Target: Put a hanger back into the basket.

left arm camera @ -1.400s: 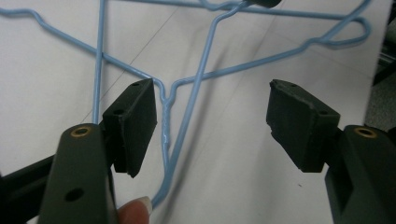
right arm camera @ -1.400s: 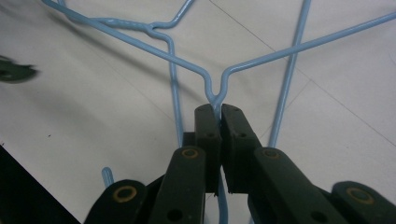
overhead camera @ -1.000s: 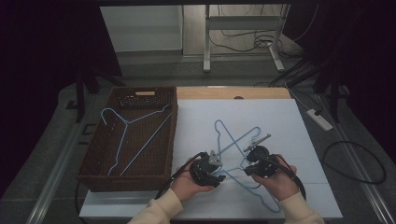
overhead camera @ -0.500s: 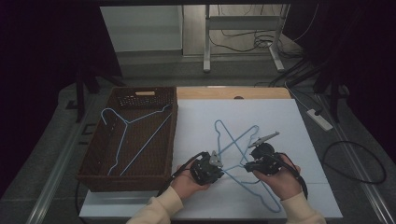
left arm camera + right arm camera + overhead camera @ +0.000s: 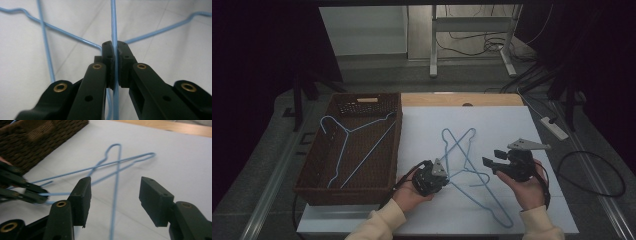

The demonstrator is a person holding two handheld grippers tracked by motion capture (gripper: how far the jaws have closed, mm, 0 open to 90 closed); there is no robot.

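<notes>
My left tool [image 5: 438, 176] clamped on wire of blue hanger [image 5: 462, 170], jaws pressed together around it. Hanger lies on white table [image 5: 502, 125], crossed with second blue hanger [image 5: 452, 145]. My right tool [image 5: 497, 164] just opened, jaws apart, nothing between, hovering beside hangers. Third hanger [image 5: 347, 150] in wicker basket [image 5: 312, 187] at left.

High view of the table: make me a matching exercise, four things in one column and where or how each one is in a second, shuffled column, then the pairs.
Things:
1. Left gripper
2. Right gripper
3. Dark brown woven basket
4. Two crossed light blue wire hangers

States:
A. lie on the white sheet
B. jaws apart, nothing between them
C. holds a single blue wire hanger
D. jaws shut on a blue wire

Pairs: 1-D, 2-B, 3-C, 4-A
</notes>
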